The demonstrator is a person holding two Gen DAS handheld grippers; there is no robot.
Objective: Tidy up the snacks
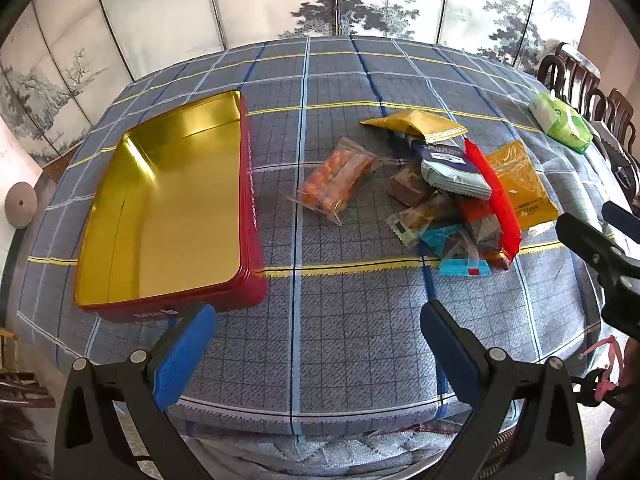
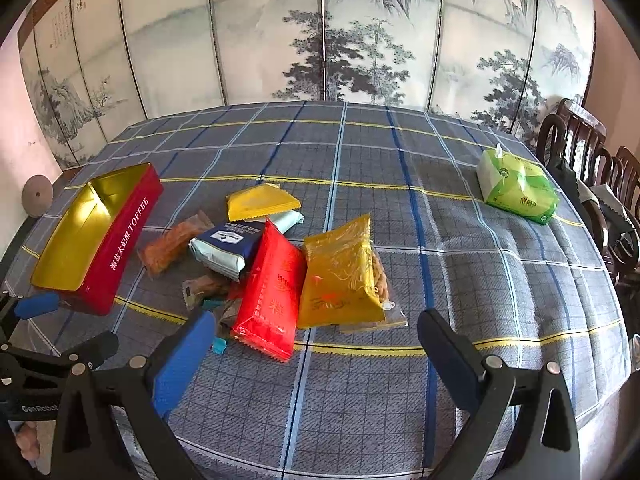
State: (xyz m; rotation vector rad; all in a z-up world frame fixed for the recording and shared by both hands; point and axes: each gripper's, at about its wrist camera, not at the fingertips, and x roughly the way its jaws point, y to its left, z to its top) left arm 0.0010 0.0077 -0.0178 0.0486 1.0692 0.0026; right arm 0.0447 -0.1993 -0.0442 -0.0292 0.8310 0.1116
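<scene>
A red tin (image 1: 168,204) with a gold inside lies open and bare on the left of the table (image 2: 100,240). A heap of snack packets sits mid-table: a clear bag of orange snacks (image 1: 338,178), a yellow packet (image 1: 416,124), a blue-and-white packet (image 1: 452,170), a red packet (image 2: 270,292) and a yellow bag (image 2: 340,276). My left gripper (image 1: 318,336) is open above the near table edge, right of the tin's front corner. My right gripper (image 2: 316,344) is open just in front of the red and yellow packets, holding nothing.
A green-and-white tissue pack (image 2: 516,186) lies at the far right of the plaid tablecloth (image 2: 400,152). Dark wooden chairs (image 2: 580,148) stand past the right edge. A painted folding screen (image 2: 320,40) closes off the back.
</scene>
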